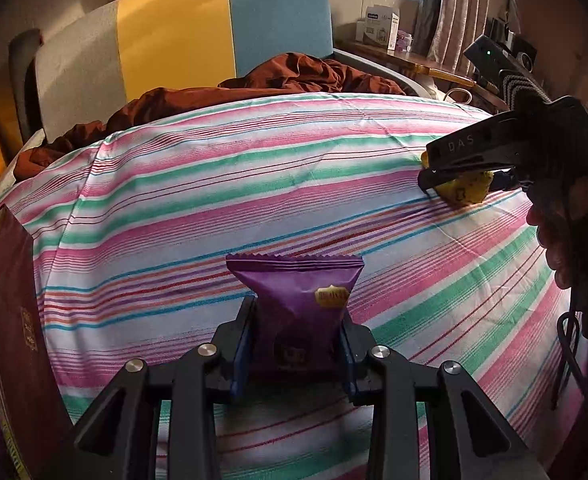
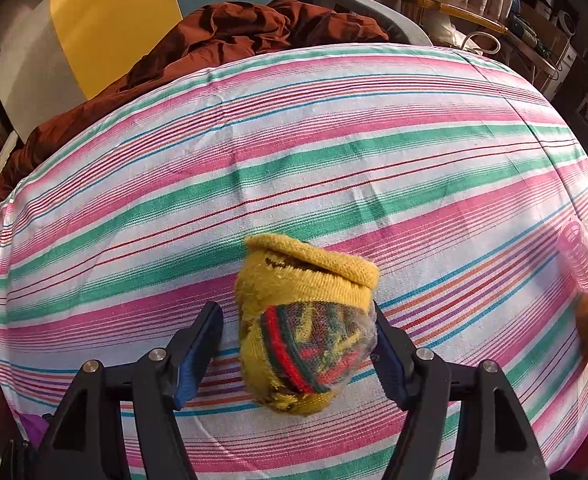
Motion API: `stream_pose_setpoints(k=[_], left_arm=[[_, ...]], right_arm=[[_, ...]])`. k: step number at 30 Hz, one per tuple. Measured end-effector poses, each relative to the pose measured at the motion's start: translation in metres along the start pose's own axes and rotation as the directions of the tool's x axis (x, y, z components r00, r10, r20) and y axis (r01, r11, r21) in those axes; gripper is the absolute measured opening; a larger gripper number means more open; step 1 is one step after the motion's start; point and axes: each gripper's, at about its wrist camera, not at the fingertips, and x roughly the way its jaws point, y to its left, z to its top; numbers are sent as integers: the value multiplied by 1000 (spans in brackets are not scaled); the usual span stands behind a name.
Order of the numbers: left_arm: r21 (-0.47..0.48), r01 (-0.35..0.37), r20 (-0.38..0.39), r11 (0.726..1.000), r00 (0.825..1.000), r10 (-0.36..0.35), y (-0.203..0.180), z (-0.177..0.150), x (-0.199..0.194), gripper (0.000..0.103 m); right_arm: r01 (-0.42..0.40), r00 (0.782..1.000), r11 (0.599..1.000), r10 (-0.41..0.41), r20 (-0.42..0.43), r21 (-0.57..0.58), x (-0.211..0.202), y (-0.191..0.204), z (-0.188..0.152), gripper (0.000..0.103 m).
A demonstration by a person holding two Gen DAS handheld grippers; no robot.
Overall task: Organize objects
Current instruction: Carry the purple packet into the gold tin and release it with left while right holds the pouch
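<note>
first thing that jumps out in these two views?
The loud pink-and-green striped sheet fills both views. In the left wrist view, the left tongs pinch a purple snack packet upright at bottom centre. In the right wrist view, a rolled yellow sock sits on the sheet between the right tongs, a gap showing on one side.

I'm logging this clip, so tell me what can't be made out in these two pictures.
- Purple snack packet, left wrist view: label print too small to read; its lower end hidden between the left gripper fingers.
- Dark red box, left wrist view: cut off by the left edge.
- Pink roller, right wrist view: blurred at the right edge.
- Right gripper: whether it pinches the yellow sock bundle.
</note>
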Motion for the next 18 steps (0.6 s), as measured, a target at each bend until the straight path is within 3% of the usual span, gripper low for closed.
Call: stream_pose_setpoints(k=[8,12,18], left_arm=[[-19,10,13,1000,1000,-10,2,-3,-2,37],[-18,9,24,1000,1000,-9,2,-5,-2,38],[-13,5,35,1000,999,-4,2,-6,-2,38]], right_arm=[[42,999,997,-42,4,-65,-2,5,0,74],[54,998,993,-52,23,-107,-7,11,1,49],[51,998,992,-48,29,-113,-8,11,5,46]])
